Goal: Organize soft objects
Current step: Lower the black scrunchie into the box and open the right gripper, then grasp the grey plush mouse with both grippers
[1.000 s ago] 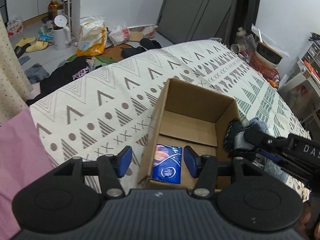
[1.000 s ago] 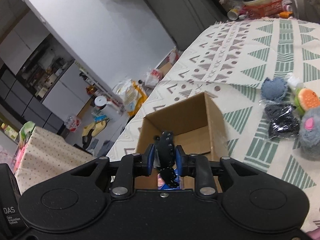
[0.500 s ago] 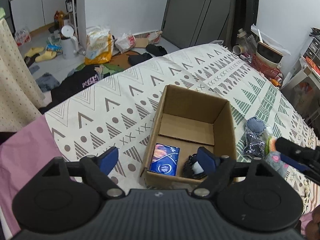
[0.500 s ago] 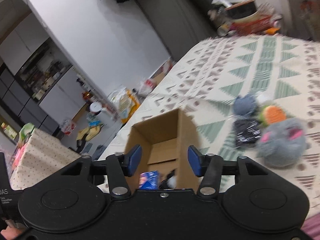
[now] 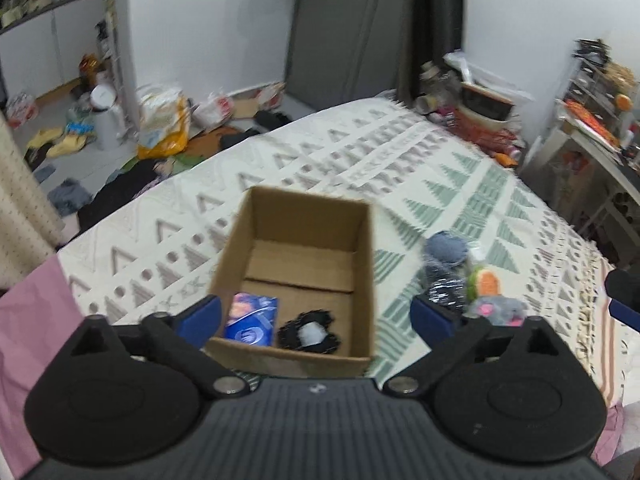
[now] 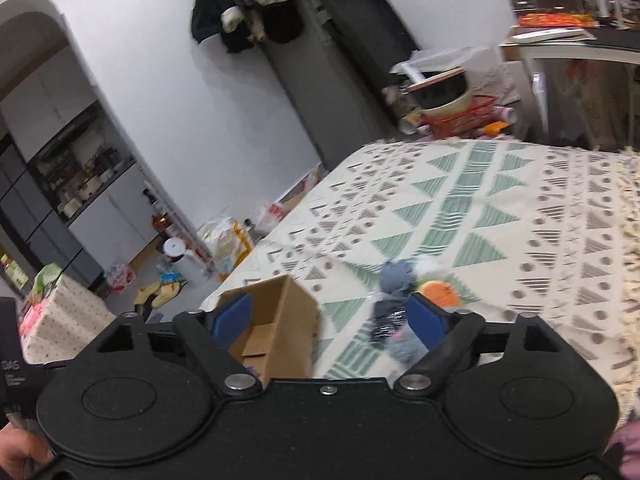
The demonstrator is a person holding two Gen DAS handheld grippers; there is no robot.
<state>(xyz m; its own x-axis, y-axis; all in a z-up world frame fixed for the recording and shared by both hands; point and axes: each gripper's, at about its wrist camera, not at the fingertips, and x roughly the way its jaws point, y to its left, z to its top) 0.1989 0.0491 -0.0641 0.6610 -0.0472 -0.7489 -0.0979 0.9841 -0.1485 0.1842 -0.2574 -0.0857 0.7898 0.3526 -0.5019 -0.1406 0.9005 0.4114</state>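
An open cardboard box (image 5: 298, 216) stands on the patterned bed cover (image 5: 460, 184). Inside it lie a blue packet (image 5: 252, 320) and a black soft item with a white patch (image 5: 310, 332). To the box's right is a small pile: a blue-grey soft toy (image 5: 444, 246), a black shiny packet (image 5: 446, 288), an orange-and-green toy (image 5: 486, 282) and a grey mouse toy (image 5: 500, 310). My left gripper (image 5: 316, 316) is wide open and empty in front of the box. My right gripper (image 6: 330, 316) is wide open and empty, above the box (image 6: 280, 320) and the pile (image 6: 394, 280).
The bed cover's left edge drops to a cluttered floor with bags, clothes and a white kettle (image 5: 104, 116). A pink cloth (image 5: 28, 320) lies at the near left. Shelves and a desk (image 5: 592, 136) stand to the right of the bed.
The right gripper opened and dropped the black soft item into the box, then pulled back to the right. The left gripper opened wider and drew back.
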